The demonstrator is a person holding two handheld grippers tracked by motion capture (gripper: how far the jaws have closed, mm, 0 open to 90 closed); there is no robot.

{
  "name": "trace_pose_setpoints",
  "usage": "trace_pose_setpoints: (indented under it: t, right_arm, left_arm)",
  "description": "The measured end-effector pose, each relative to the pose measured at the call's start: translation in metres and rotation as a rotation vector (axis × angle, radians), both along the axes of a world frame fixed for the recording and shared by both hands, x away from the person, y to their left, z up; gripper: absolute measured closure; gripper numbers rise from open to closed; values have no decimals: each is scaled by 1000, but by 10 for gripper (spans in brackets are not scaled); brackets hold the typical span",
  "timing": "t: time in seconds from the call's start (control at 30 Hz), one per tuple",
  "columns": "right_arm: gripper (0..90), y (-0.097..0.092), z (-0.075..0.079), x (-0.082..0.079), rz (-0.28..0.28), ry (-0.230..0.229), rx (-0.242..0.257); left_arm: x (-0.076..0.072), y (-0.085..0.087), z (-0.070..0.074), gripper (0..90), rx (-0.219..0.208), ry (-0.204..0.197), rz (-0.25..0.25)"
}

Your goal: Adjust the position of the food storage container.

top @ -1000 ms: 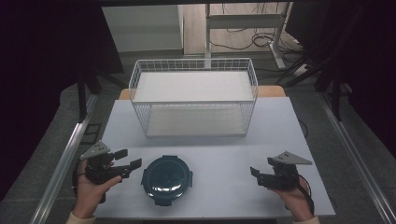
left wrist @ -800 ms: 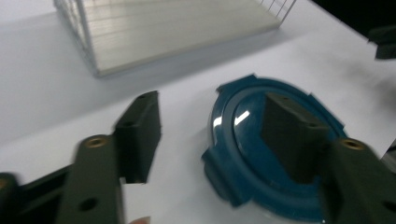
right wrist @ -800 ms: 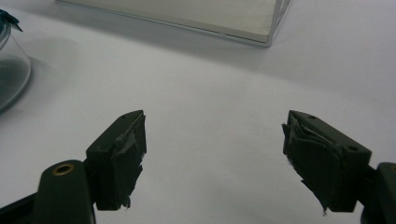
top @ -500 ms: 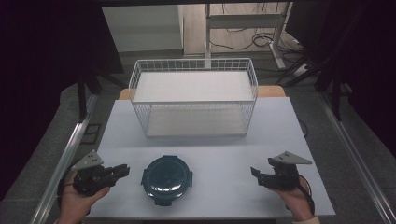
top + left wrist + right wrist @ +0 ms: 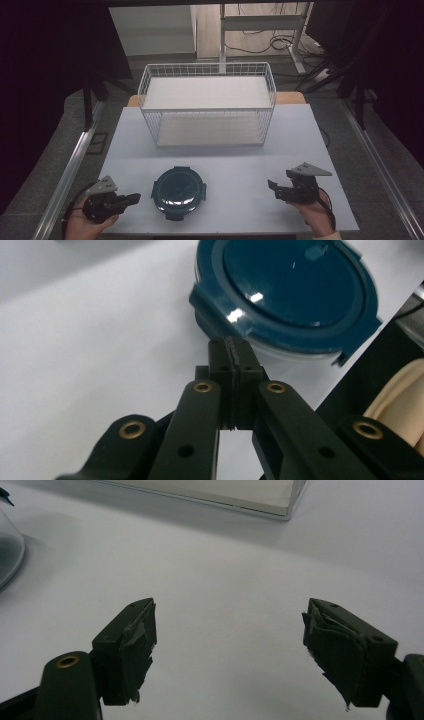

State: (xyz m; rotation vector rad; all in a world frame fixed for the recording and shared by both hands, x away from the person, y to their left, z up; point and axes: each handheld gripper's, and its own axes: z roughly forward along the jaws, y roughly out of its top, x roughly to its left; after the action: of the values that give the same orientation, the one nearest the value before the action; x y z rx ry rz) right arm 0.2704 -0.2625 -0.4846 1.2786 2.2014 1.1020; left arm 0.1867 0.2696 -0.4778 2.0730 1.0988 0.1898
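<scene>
Container point(image 5: 178, 193): round, dark blue snap-lid box with a clear body, resting near the front edge of the tabletop point(image 5: 310, 150), left of centre.
Left tongs point(image 5: 134, 198): jaws have just been closing and are now fully shut, pad against pad, with nothing between them — tips just beside the container's left side, at a lid latch point(image 5: 210, 315).
Right tongs point(image 5: 272, 187): open and empty, held low near the front right corner, well apart from the container.
Wire basket point(image 5: 207, 102): white, empty, toward the back edge.
Handling: judged rigid and light if empty; the glossy lid looks slippery, so a flat top grip is poor.
Grip point: the projecting latch tabs or the lid rim — likely the firmest hold.
Left gripper view: shows the pads meeting, the latch close up, and the clear wall under the lid.
Right gripper view: shows worn pad faces point(image 5: 135, 645) and bare tabletop between them.
High view: shows the spacing of container, basket and both tongs.
</scene>
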Motion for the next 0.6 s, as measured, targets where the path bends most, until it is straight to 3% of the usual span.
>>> trace_pose_setpoints:
  t: [0.37,0.6]
  right_arm:
    - [209,1,-1,0,0,4,-4]
    - [208,1,-3,1,3,8,-13]
  left_arm:
    - [-6,-7,-11,896,-3,65,-62]
    - [-1,-28,-25,891,14,117,-126]
